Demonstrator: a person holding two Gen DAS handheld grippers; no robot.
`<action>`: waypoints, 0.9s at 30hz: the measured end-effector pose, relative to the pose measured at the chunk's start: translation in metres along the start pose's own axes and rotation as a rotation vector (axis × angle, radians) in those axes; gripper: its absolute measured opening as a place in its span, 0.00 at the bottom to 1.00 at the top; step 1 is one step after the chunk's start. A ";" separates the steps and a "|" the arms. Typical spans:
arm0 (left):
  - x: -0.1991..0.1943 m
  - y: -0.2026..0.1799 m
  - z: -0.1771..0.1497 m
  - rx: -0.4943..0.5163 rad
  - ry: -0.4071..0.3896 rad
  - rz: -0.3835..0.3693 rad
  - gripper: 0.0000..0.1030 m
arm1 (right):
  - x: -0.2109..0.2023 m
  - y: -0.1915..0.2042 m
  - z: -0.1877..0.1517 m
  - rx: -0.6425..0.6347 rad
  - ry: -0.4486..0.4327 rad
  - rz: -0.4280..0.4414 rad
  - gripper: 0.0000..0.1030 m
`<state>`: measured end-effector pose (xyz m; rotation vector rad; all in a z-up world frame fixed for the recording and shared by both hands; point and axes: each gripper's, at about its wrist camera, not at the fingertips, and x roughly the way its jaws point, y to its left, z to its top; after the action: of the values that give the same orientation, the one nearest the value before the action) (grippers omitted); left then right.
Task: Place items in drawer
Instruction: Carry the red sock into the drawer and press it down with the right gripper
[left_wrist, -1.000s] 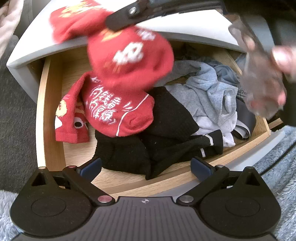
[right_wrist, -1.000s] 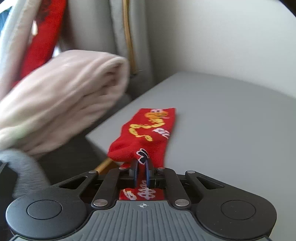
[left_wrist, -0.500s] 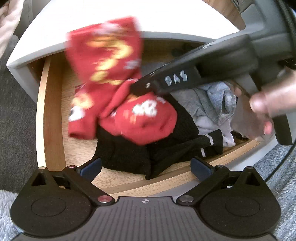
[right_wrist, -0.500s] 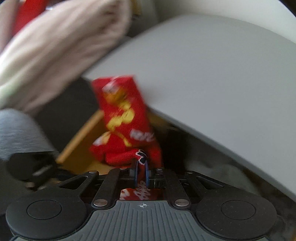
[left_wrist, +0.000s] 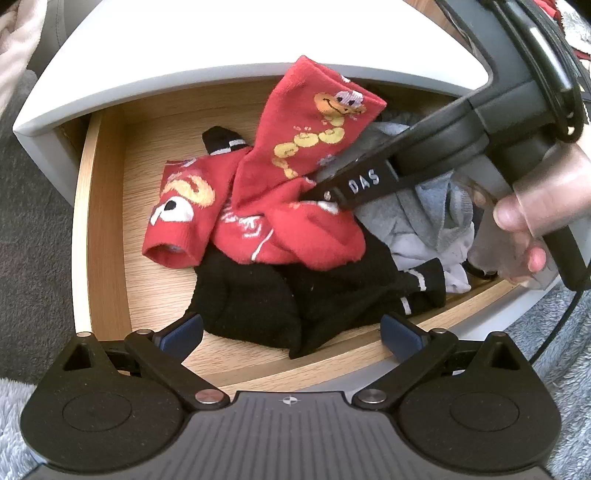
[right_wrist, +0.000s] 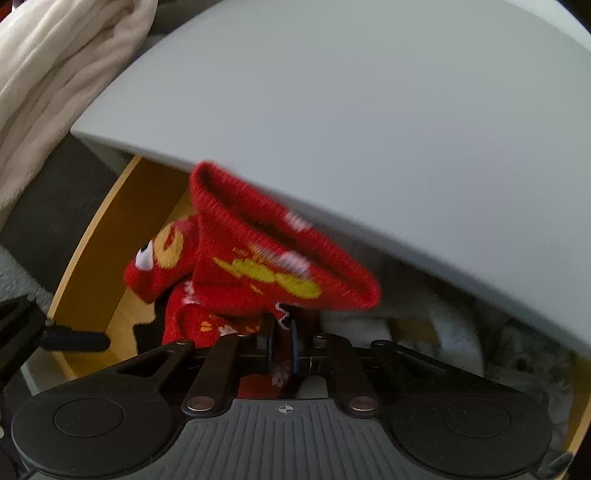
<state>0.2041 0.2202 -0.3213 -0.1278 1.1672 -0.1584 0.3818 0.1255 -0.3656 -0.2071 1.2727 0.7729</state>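
right gripper (right_wrist: 282, 345) fingers pinched on the red caterpillar sock (left_wrist: 314, 122), low over the open drawer (left_wrist: 107, 206). its fingertips are buried in the fabric in the left wrist view, only the arm marked "das" shows. the sock's cuff leans up against the front edge of the grey cabinet top (left_wrist: 166, 48); its lower part sits on the second red sock (left_wrist: 181, 218) and a red garment with white print (left_wrist: 280, 236). whether the held sock rests with full weight or hangs, cannot tell.

left gripper (left_wrist: 291, 334) hovers at the drawer's near edge, fingers wide, nothing between them.

drawer contents: black clothes (left_wrist: 258, 295) in front, grey clothes (left_wrist: 424, 218) to the right, half hidden behind the right gripper and the person's hand (left_wrist: 535, 206). right wrist view is blurred; the drawer's right side is dim and unreadable there. cream blanket (right_wrist: 55, 74) cut off at upper left.
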 end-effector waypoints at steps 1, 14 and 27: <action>0.000 0.000 0.000 0.000 0.000 0.000 1.00 | 0.000 0.003 0.000 -0.012 0.002 0.017 0.08; 0.000 0.000 0.000 0.000 0.000 0.000 1.00 | 0.004 0.033 0.001 -0.144 0.089 0.159 0.10; 0.000 0.000 0.000 0.001 -0.001 0.000 1.00 | 0.006 0.029 0.000 -0.162 0.133 0.190 0.11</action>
<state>0.2044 0.2203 -0.3217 -0.1276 1.1662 -0.1589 0.3641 0.1486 -0.3630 -0.2749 1.3694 1.0408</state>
